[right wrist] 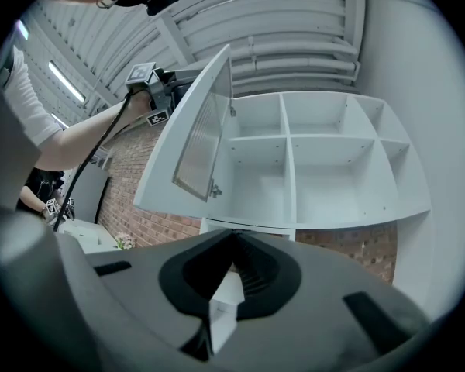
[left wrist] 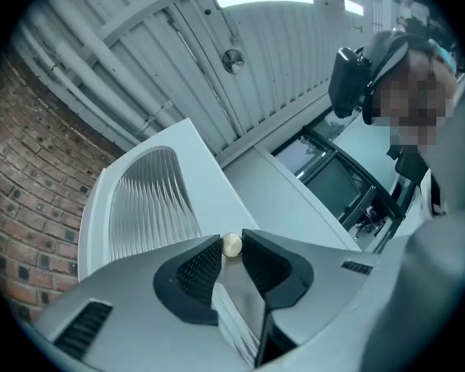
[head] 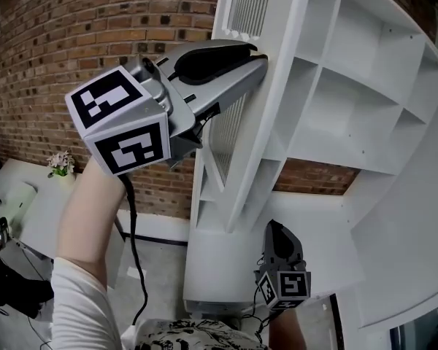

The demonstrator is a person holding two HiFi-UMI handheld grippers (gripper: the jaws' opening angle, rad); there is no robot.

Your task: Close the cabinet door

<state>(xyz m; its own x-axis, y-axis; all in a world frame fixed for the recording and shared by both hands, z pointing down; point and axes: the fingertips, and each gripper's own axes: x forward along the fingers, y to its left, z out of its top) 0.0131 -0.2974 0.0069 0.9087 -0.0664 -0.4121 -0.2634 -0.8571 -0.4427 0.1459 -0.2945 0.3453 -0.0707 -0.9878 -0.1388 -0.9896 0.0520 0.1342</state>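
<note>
Overhead, my left hand-held gripper [head: 254, 55] reaches up to the free edge of the cabinet door [head: 232, 126], which stands swung out from the white cabinet [head: 365, 100]. The head view does not show me what the jaws are on. The left gripper view does: they are drawn narrow on a small round knob [left wrist: 231, 244] pinched between the tips, with the door's ribbed pane [left wrist: 151, 200] beyond. Only the right gripper view takes in the whole door, open in front of the shelf compartments [right wrist: 318, 161]. Off to the left, a white worktop [head: 29, 210] carries a small pot of flowers [head: 60, 162] against a brick wall [head: 95, 28], and a black cable [head: 135, 254] hangs below my left forearm. My right hand-held gripper [head: 276, 228] hangs low, near the lower white unit [head: 219, 261], its jaws together with nothing between them.
</note>
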